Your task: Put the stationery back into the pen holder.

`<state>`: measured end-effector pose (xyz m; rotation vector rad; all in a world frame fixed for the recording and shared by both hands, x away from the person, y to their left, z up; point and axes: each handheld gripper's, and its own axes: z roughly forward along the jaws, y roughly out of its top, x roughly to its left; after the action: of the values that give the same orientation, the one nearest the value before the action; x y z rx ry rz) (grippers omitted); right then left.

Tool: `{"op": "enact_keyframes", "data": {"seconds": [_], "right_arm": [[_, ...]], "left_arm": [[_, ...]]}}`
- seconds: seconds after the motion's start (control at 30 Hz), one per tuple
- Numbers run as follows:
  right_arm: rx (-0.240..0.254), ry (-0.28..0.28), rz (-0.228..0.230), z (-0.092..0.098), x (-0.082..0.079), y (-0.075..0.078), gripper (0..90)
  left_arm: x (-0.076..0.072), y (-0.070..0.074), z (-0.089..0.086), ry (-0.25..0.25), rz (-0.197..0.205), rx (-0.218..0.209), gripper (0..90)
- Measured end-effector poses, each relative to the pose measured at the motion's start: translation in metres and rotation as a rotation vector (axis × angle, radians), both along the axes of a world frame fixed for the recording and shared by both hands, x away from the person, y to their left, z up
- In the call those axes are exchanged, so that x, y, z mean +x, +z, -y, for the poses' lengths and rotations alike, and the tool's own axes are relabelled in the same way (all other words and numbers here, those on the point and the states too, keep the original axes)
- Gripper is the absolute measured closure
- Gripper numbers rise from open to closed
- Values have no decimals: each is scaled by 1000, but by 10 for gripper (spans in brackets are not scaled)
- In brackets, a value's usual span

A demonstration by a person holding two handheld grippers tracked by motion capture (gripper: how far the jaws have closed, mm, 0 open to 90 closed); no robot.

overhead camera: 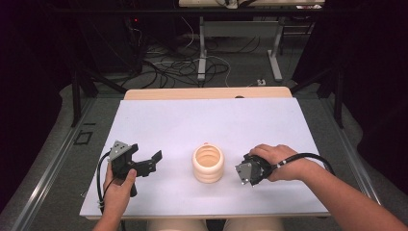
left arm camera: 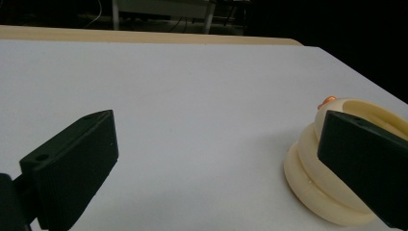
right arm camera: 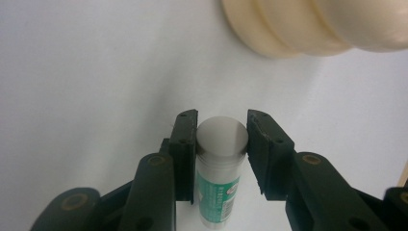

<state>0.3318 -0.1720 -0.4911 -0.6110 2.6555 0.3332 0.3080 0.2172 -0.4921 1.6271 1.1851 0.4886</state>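
- White-capped and green-labelled, the small tube sits between the jaws of our right tool, which presses on it just below the cap from both sides.
- We see the tube end-on in the right gripper view, its flat cap facing the camera and its body running back toward us between the jaws.
- Our right tool is held low over the white surface in the high view, just to the right of the cream ribbed cup; the tube itself is too small to make out there.
- The ribbed cup stands upright on the surface, mouth up, between our two tools and apart from both; it also shows along the top of the right gripper view.
- Our left tool has its jaws spread wide with nothing between them, resting to the left of the cup.
- In the left gripper view the cup lies partly behind the right-hand jaw, and a small orange spot shows at its far rim; we cannot tell what it is.
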Motion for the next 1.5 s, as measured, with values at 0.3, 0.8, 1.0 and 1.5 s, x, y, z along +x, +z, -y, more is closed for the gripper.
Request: {"op": "enact_keyframes", "data": {"seconds": [0.3,0.8,1.0,1.5], "right_arm": [[158,-139,-43,2,9,16,646],[425,-382,-138,5,24,47,646],[554,-453,-165,5,28,57,646],[755,-542,-192,13,31,82,646]], "left_arm": [[0,0,0,0,0,-6,5],[-1,1,0,-2,-8,-9,5],[-1,1,0,-2,-8,-8,5],[0,0,1,-1,-8,-6,5]]}}
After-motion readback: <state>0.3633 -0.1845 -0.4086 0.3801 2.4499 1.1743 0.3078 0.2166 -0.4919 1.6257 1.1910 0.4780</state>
